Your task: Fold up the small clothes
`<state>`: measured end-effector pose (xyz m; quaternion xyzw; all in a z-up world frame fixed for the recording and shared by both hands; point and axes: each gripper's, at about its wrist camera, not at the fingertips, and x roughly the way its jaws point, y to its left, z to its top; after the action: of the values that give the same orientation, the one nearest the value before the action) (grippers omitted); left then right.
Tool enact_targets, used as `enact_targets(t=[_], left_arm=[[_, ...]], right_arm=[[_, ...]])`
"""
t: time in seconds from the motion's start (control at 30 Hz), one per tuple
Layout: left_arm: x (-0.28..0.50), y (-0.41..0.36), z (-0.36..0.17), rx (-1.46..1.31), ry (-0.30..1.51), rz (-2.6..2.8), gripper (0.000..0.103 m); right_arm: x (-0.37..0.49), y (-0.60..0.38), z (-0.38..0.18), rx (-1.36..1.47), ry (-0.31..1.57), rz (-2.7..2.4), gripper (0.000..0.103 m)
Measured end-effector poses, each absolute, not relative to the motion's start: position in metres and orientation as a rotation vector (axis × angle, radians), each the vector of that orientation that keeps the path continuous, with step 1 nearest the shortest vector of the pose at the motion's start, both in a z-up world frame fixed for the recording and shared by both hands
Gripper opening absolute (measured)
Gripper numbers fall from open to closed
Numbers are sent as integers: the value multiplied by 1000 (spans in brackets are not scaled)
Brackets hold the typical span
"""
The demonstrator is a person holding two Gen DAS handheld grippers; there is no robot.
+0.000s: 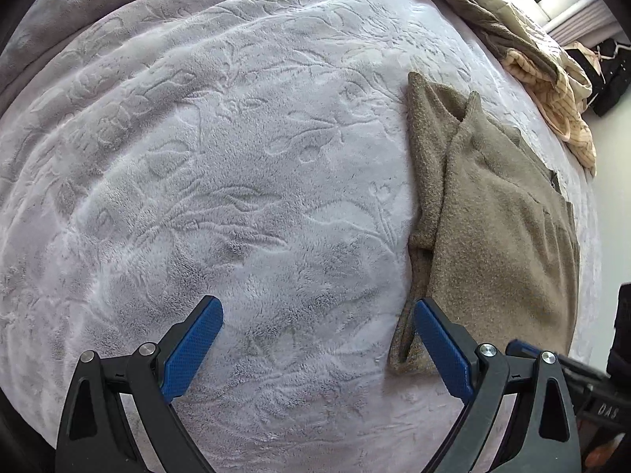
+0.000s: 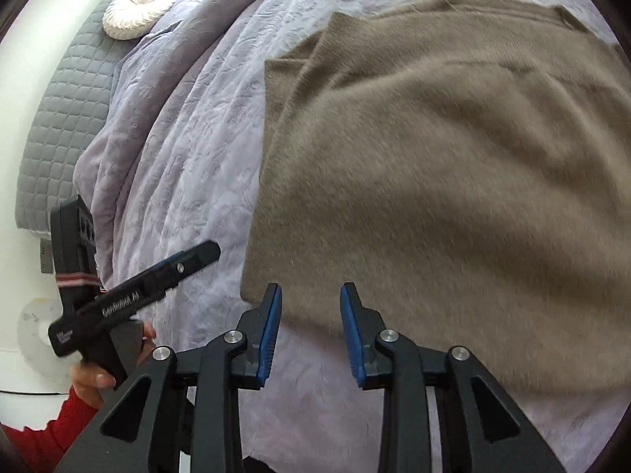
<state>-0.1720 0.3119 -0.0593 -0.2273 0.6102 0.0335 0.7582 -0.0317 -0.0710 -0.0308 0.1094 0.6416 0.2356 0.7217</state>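
Folded brown sweater (image 2: 434, 181) lying flat on the lavender blanket (image 1: 217, 177) of the bed. Right gripper (image 2: 310, 331): jaws parted, empty, above its near edge. Left gripper (image 1: 317, 349): jaws wide, empty, 1 finger beside the sweater's left edge; bare blanket leftward.

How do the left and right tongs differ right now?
Left tongs are spread wide over bare lilac embossed blanket, beside the folded taupe knit garment. Right tongs are open narrower, hovering at the garment's near edge. Both have blue pads and hold nothing.
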Motion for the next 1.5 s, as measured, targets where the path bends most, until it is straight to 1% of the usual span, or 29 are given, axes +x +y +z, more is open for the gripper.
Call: enact_targets(t=[0.2, 0.37, 0.47, 0.67, 0.9, 0.97, 1.17, 1.2, 1.23, 1.27, 1.3, 1.37, 1.5], left_arm=[[-166, 295, -58, -421, 1352, 50, 98], [-159, 278, -57, -347, 1363, 34, 98], [-154, 271, -63, -344, 1386, 23, 98], [-146, 259, -65, -347, 1401, -10, 98], [-128, 267, -59, -470, 1366, -85, 98], [-121, 266, -59, -496, 1362, -124, 98], [-101, 262, -65, -605, 1349, -219, 98], [-100, 264, -66, -626, 1349, -230, 98], [-98, 262, -68, -647, 1349, -241, 98], [-95, 263, -70, -667, 1352, -251, 98], [-91, 263, -72, -685, 1355, -265, 98], [-86, 263, -74, -712, 1359, -300, 98], [-66, 257, -77, -749, 1361, -388, 98]], right_arm=[[-60, -102, -44, 370, 1451, 478, 35], [-70, -124, -55, 500, 1433, 453, 35], [-74, -133, -60, 575, 1412, 445, 40], [-77, -149, -73, 773, 1375, 433, 42], [-70, -150, -92, 1016, 1258, 435, 44], [-66, -146, -97, 1086, 1227, 438, 47], [-59, -131, -116, 1250, 1175, 422, 48], [-58, -131, -118, 1274, 1176, 417, 45], [-58, -133, -120, 1295, 1176, 420, 33], [-57, -134, -121, 1310, 1178, 427, 12], [-56, -136, -120, 1327, 1165, 452, 9], [-54, -139, -109, 1333, 1128, 517, 9], [-46, -138, -74, 1247, 1072, 619, 8]])
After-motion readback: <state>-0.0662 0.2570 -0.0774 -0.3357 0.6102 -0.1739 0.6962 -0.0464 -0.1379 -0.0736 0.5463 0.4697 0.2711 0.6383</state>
